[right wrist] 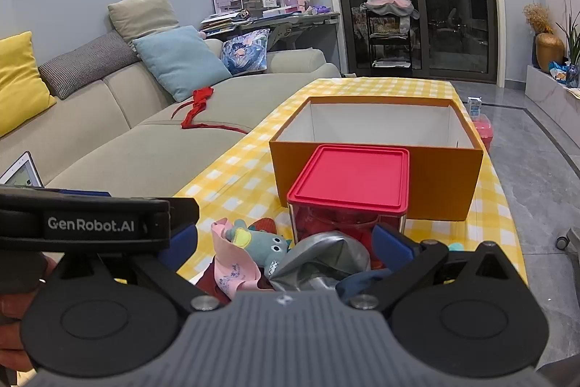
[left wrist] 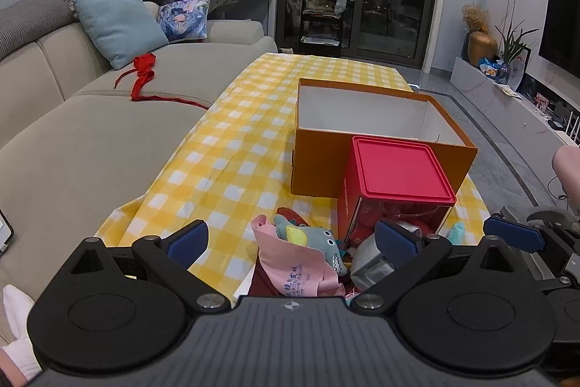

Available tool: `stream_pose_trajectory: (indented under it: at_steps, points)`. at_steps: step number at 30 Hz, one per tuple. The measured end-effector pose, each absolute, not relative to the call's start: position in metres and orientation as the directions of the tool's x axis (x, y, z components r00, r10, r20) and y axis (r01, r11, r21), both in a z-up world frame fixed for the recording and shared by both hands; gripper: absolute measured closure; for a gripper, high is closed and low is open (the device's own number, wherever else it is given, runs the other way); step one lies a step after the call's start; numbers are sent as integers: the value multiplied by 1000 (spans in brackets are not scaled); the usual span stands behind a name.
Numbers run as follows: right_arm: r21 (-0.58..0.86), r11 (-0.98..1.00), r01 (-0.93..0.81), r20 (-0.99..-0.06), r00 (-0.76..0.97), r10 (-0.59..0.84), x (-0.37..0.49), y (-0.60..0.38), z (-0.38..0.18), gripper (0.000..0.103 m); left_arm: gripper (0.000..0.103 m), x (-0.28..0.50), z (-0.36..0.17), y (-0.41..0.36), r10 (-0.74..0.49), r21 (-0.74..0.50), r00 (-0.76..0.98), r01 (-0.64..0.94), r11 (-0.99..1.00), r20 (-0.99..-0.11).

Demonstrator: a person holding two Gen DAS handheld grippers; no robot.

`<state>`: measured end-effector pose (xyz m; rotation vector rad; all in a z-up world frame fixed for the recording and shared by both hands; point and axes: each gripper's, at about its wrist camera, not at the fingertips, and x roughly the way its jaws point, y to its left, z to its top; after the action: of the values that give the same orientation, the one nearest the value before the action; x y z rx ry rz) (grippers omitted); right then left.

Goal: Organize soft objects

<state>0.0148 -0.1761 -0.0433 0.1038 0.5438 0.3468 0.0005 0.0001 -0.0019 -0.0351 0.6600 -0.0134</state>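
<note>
Soft objects heaped at the near table edge, teal plush toy [left wrist: 319,242] on pink cloth [left wrist: 304,263], silver item [right wrist: 322,260] partly hidden, left gripper [left wrist: 293,242] and right gripper [right wrist: 286,243] jaws apart above them, holding nothing, red-lidded container [right wrist: 349,180] before orange box [right wrist: 377,147], pile's near part cut off.

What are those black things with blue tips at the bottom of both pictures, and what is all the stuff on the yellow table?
Those are grabbing tools. A person holds one hand-held gripper in each hand, and each has a tiny camera looking out along its two fingers. One picture comes from the left hand-held gripper, the other from the right hand-held gripper. Both are wide open and hold nothing. On the yellow checked tablecloth stands an open orange box, which looks empty. In front of it is a clear container with a red lid. Nearest the cameras lies a pile of soft things: a teal plush toy, a pink cloth and a silvery grey bag.
</note>
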Motion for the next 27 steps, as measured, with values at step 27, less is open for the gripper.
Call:
stream_pose_trajectory:
  at_steps: [27]
  points:
    - [190,936,-297,-498,792,353,15,-175,-45,3,0,1,-8,4,-29,-50,781,-3,999,-623]
